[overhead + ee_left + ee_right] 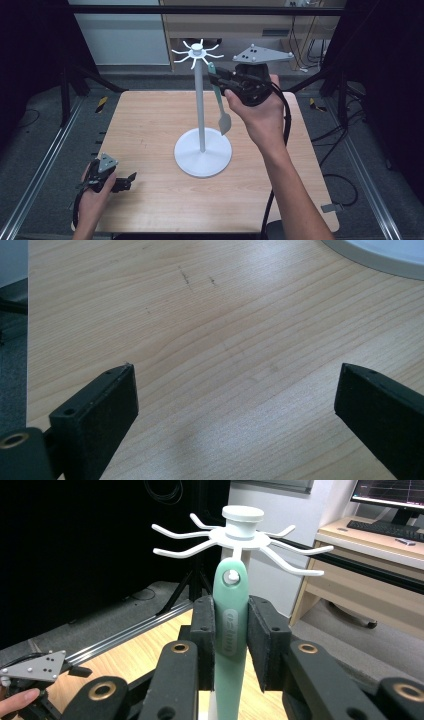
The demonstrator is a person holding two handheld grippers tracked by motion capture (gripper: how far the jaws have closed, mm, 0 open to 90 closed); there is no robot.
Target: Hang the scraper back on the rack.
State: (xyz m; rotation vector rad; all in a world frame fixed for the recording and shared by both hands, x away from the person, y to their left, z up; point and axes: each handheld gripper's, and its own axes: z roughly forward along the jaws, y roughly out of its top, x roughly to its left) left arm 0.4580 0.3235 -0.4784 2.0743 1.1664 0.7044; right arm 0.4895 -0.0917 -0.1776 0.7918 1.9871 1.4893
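Pale wood grain covers the table (150, 130), which stands on a grey floor with dark framing around it. Nearest the person, at the table's front left corner, the left gripper (120, 182) rests low over the wood, its jaws spread wide with nothing between them; its own view has bare tabletop between the two black pads. Farther in, a white utensil stand (202, 107) sits mid-table on a round base, its pole rising to a crown of curved hooks (235, 537). Beside the pole, the right gripper (220, 76) is raised high, clamped on the handle of a mint-green spatula (221, 107) whose blade hangs downward, its hanging hole just under the hooks.
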